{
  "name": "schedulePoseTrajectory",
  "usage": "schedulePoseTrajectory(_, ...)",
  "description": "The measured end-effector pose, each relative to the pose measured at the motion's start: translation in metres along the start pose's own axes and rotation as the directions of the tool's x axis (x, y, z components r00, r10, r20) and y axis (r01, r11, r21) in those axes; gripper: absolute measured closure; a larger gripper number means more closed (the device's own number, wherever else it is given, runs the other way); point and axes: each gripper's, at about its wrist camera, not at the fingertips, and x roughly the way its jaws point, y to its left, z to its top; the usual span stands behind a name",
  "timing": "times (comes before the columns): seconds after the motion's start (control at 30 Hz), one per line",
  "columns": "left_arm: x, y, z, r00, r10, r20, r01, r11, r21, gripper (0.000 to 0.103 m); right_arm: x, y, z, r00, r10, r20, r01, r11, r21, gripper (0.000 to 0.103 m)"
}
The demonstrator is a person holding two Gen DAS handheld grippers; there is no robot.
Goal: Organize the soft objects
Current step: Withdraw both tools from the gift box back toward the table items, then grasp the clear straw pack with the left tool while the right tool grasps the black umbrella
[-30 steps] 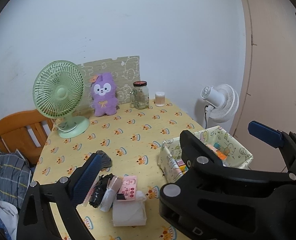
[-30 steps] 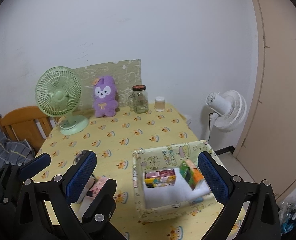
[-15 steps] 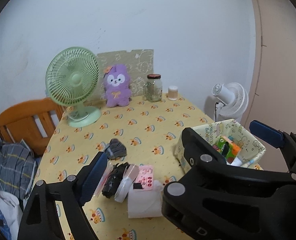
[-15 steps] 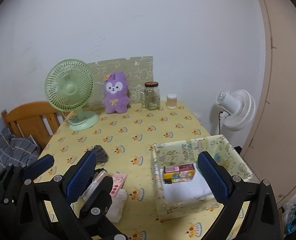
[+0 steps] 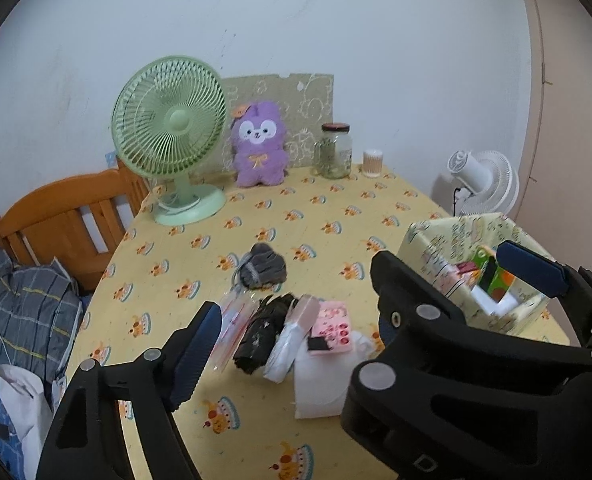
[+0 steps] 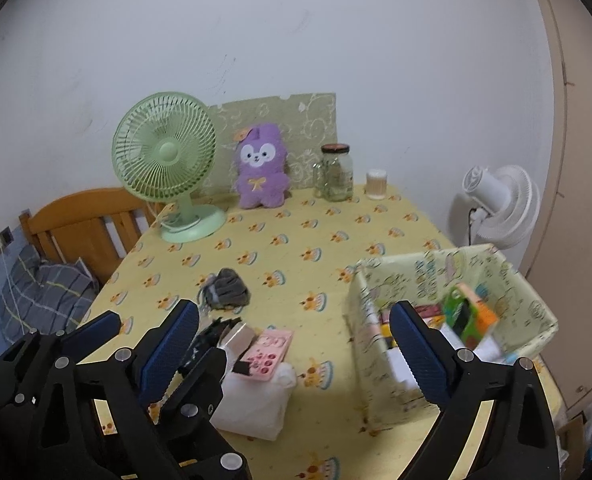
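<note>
A cluster of small items lies near the table's front: a grey rolled cloth (image 5: 264, 267), a black folded piece (image 5: 260, 332), a clear packet (image 5: 232, 330), a pink packet (image 5: 331, 327) and a white soft pack (image 5: 319, 380). A patterned fabric bin (image 6: 447, 320) on the right holds small boxes and a green-orange carton (image 6: 469, 318). My left gripper (image 5: 359, 296) is open above the cluster. My right gripper (image 6: 292, 344) is open, hovering between the cluster and the bin; the left gripper's body shows at its lower left. A purple plush (image 5: 259, 144) sits at the back.
A green desk fan (image 5: 172, 136), a glass jar (image 5: 335, 150) and a small cup (image 5: 372, 163) stand along the far edge of the yellow tablecloth (image 5: 296, 216). A wooden chair (image 5: 68, 216) with grey cloth is left; a white floor fan (image 5: 481, 184) right.
Both views have shifted so the table scene sits further right and closer. The cluster and grey cloth are now fully in view. Both grippers stay open and empty.
</note>
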Motion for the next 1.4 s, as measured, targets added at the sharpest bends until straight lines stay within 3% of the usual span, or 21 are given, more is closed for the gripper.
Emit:
schedulePoseTrajectory(0.37, 0.027, 0.022, -0.026, 0.996, 0.027, -0.086, -0.031, 0.999, -0.045, 0.025, 0.028, 0.015, -0.022, 0.998, 0.027, -0.056, -0.028, 0.999, -0.025, 0.007)
schedulePoseTrajectory(0.7, 0.049, 0.036, -0.030, 0.990, 0.053, -0.127, -0.062, 0.996, -0.064, 0.030, 0.057, 0.021, -0.032, 0.992, 0.037, -0.119, -0.040, 0.999, -0.025, 0.011)
schedulePoseTrajectory(1.07, 0.076, 0.053, -0.022, 0.983, 0.117, -0.139, -0.124, 0.991, -0.043, 0.035, 0.098, 0.026, -0.032, 0.975, 0.074, -0.211, -0.070, 0.997, 0.028, 0.022)
schedulePoseTrajectory(1.4, 0.104, 0.064, -0.023, 0.976, 0.117, -0.185, -0.125, 0.992, -0.030, 0.035, 0.125, 0.035, -0.033, 0.960, 0.067, -0.271, -0.057, 0.997, 0.043, 0.035)
